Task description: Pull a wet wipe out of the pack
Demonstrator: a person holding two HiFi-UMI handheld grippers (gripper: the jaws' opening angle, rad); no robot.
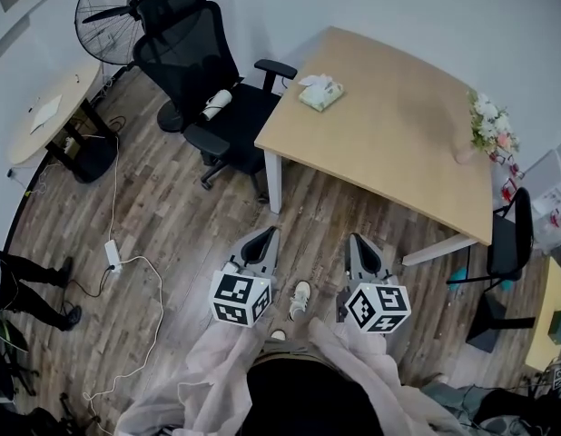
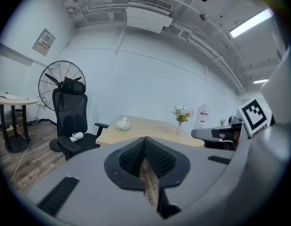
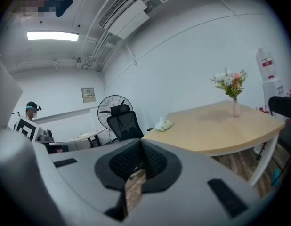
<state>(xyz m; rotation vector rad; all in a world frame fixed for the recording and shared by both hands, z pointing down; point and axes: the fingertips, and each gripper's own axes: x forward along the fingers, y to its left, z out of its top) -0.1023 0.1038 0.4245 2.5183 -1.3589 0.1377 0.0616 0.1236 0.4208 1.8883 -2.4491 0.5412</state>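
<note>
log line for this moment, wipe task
phase: not started | left claw: shut, empty | right claw: shut, empty | wipe pack: on table, apart from both claws

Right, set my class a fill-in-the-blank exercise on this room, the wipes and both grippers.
1. The wet wipe pack lies on the ____.
2. The left gripper and right gripper both have their jaws ____, holding nothing.
3. The vase holds ____.
Missing words: table; shut; flowers.
</note>
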